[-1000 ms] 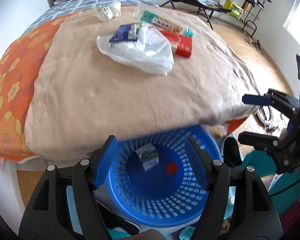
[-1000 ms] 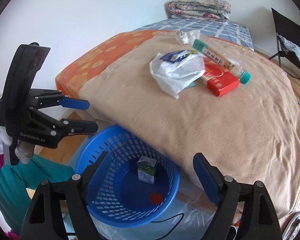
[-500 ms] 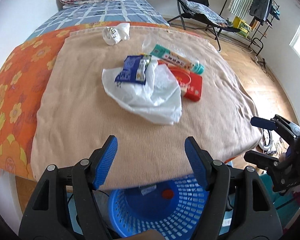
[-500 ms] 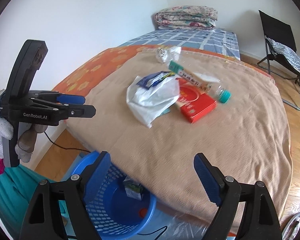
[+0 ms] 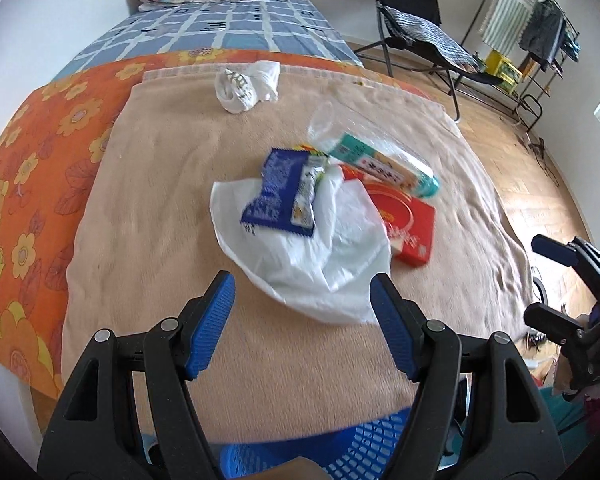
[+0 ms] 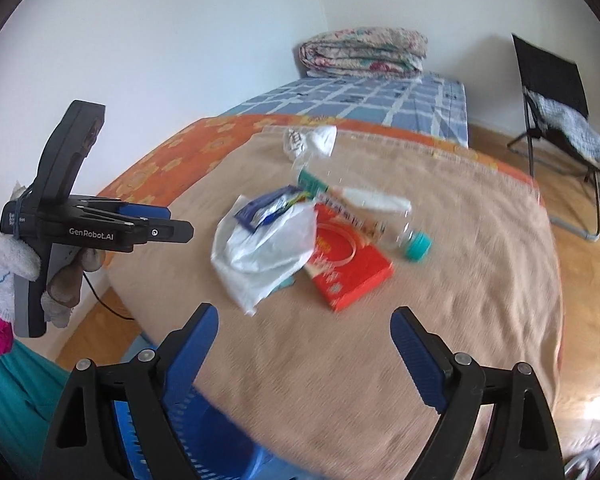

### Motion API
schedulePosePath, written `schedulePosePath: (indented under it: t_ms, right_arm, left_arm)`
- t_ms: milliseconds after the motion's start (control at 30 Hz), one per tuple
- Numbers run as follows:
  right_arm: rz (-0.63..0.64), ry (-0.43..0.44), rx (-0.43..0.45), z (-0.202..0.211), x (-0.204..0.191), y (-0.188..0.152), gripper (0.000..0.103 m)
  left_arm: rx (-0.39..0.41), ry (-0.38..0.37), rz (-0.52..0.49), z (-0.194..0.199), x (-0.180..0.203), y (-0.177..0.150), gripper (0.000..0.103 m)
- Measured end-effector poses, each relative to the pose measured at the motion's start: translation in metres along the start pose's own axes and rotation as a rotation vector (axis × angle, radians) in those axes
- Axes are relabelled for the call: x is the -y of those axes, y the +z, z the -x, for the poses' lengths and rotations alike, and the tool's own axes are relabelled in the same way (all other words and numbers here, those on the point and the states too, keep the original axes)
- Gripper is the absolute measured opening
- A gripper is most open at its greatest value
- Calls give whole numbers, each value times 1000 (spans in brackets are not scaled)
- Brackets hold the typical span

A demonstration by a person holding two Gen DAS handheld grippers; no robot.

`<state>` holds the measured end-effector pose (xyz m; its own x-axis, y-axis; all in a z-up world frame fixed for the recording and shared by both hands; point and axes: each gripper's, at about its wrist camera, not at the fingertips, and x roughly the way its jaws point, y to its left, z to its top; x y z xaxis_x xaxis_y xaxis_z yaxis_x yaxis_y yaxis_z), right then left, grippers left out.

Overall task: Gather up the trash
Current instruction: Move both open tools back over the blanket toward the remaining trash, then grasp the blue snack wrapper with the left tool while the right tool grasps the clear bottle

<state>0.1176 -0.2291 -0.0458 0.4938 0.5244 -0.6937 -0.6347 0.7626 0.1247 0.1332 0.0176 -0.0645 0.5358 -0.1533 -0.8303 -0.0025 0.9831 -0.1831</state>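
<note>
While both grippers hang over the near edge of the bed (image 5: pixel 148 208), the left gripper (image 5: pixel 302 324) has its jaws apart with nothing between them, and the right gripper (image 6: pixel 304 354) likewise stands wide and empty. Trash lies clustered mid-bed on the tan blanket (image 6: pixel 440 300): a white plastic bag (image 5: pixel 324 252) with a blue wrapper (image 5: pixel 276 192) on top, a red box (image 5: pixel 408 228) touching its right side, a clear bottle (image 6: pixel 380 208) with a teal cap beyond, and a crumpled white wad (image 5: pixel 248 84) well apart at the far edge. Blue basket (image 5: pixel 360 452) sits below the bed's near edge, beneath the grippers, mostly hidden.
</note>
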Motion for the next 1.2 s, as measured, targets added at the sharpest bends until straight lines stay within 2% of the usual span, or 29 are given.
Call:
schedulePosePath:
  t_ms: [133, 333, 533, 1067, 1200]
  right_arm:
    - [26, -17, 13, -11, 10, 18, 91]
    - [-5, -21, 0, -41, 33, 40, 91]
    - [21, -46, -9, -65, 41, 55, 91]
    - [94, -98, -40, -123, 61, 66, 91]
    - [107, -85, -45, -131, 59, 67, 91]
  left_arm:
    - [-8, -11, 30, -14, -4, 13, 72]
    - [-22, 12, 16, -36, -1, 28, 72]
    - [-28, 25, 24, -55, -6, 42, 72]
    - [-73, 38, -6, -95, -9, 59, 72]
    - [-77, 41, 0, -100, -12, 61, 72]
